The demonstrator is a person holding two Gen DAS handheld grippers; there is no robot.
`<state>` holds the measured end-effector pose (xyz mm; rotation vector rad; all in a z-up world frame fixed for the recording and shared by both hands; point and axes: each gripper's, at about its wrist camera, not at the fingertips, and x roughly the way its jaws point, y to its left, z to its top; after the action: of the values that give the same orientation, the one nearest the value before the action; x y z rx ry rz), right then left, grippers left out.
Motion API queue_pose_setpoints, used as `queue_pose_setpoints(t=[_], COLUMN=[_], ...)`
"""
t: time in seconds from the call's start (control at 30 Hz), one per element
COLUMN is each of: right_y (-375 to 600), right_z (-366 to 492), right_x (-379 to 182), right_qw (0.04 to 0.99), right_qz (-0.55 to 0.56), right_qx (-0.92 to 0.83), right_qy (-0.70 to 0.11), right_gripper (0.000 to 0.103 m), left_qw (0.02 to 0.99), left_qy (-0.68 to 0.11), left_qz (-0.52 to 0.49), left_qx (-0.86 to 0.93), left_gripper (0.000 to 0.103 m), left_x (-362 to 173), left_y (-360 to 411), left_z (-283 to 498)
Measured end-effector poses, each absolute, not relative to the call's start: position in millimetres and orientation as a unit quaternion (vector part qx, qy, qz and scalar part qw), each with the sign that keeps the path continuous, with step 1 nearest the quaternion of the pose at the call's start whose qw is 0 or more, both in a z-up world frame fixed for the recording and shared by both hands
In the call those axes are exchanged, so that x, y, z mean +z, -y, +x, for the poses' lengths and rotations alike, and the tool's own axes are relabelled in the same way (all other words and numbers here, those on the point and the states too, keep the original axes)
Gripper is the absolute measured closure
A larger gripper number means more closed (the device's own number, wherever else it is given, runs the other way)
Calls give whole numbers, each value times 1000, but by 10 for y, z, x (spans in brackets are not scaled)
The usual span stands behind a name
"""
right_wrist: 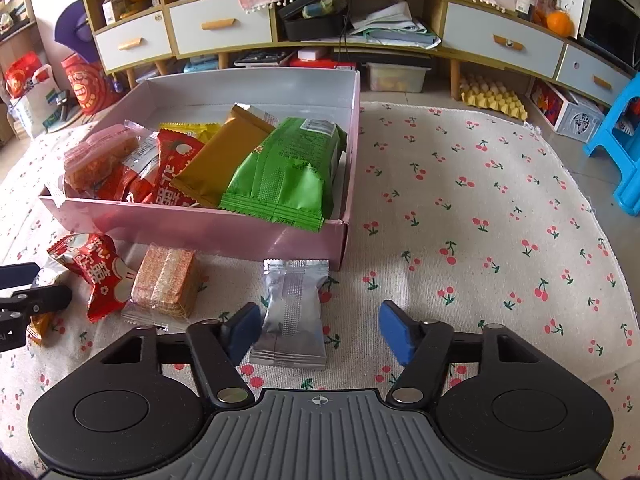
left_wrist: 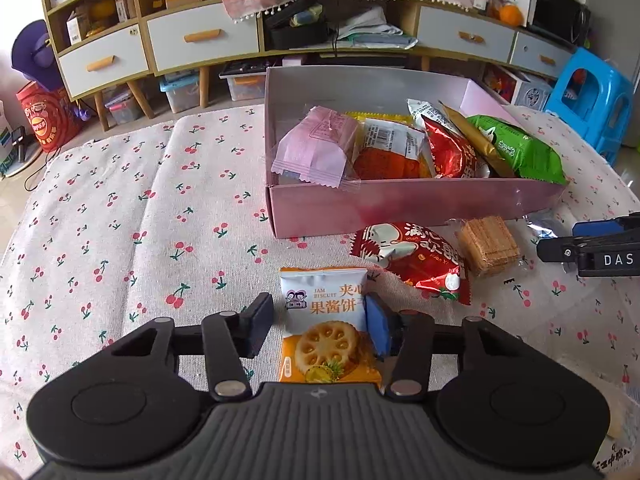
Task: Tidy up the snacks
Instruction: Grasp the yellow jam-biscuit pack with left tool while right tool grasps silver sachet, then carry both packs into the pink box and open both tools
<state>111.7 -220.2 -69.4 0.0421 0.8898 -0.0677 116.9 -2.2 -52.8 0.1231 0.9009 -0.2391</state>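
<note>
- Left wrist view: our left tongs (left_wrist: 318, 326) stand part open around the glossy jam biscuit packet (left_wrist: 326, 322) at lower centre, the right pad touching its edge, nothing clamped yet; we judge the next move is to close, then lift it to the pink cardboard box (left_wrist: 400, 204) above.
- Right wrist view: our right tongs (right_wrist: 320, 330) gape wide, empty; the crinkled silver foil packet (right_wrist: 292, 314) lies just beside the left pad on the cherry-print table (right_wrist: 480, 200), below the box.

A pink box (right_wrist: 240, 236) holds green (right_wrist: 284, 176), gold (right_wrist: 218, 160) and red packets (right_wrist: 172, 176). Just before its near wall lie a silver packet (right_wrist: 290, 316), wafers (right_wrist: 166, 280), a red packet (right_wrist: 96, 272) and a jam biscuit packet (left_wrist: 326, 324).
</note>
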Motion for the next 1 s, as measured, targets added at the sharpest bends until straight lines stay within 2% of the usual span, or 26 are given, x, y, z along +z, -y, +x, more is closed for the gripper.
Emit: queue_pose_setpoints(t=[0.1, 0.2, 1.0], right_y=[2185, 2165, 2141], right_z=[1122, 1129, 1037], right_x=[-678, -666, -385], right_qw=[902, 902, 901], right_qz=[18, 19, 61], right_qx=[-27, -24, -10], right_qy=[-429, -430, -430], right_gripper=[66, 76, 77], left_qw=[892, 892, 892], left_qy=[-434, -435, -444], left_qz=[59, 57, 33], left_qx=[-110, -106, -74], left_gripper=[63, 64, 66], left_x=[-527, -522, -376], left_y=[19, 7, -186], left_z=[1173, 1176, 1158])
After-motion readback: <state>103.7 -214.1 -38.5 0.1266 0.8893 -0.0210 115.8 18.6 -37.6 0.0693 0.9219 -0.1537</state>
